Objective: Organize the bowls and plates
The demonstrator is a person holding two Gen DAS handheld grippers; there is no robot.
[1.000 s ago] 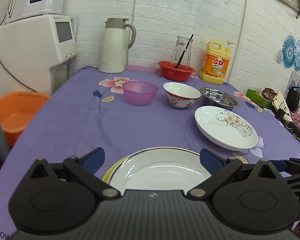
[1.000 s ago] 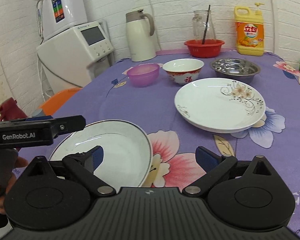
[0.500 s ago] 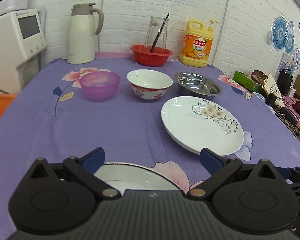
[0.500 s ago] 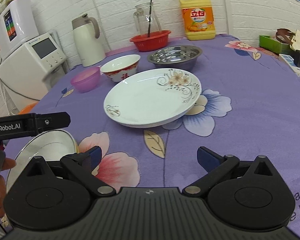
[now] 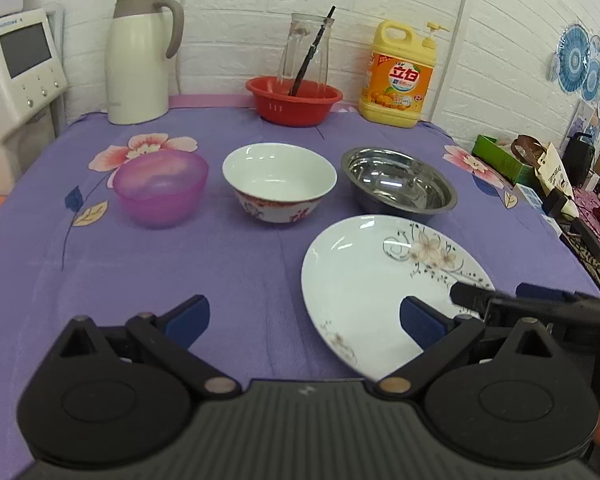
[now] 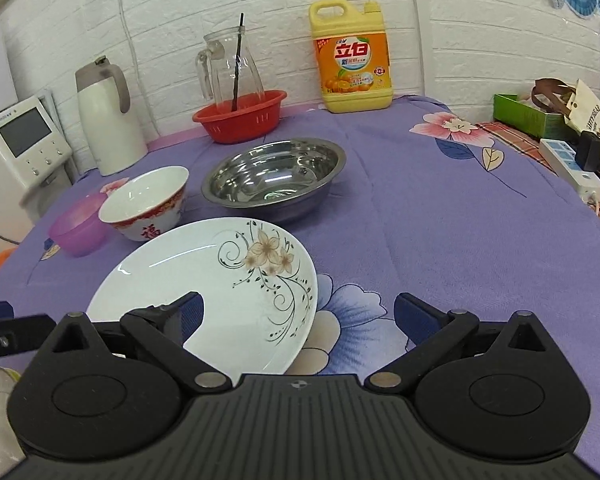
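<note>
A white plate with a flower print lies on the purple tablecloth, in front of both grippers. Behind it stand a purple plastic bowl, a white bowl with red trim and a steel bowl. My left gripper is open and empty, left of the plate. My right gripper is open and empty, its left finger over the plate's near part. The right gripper's tip shows at the plate's right edge in the left wrist view.
At the back stand a white thermos jug, a red basket holding a glass pitcher, and a yellow detergent bottle. A white appliance is at the left. A power strip and boxes lie at the right edge.
Both grippers have swung right and forward, from the gold-rimmed plate near the front edge to the flower plate. The gold-rimmed plate is out of the left wrist view.
</note>
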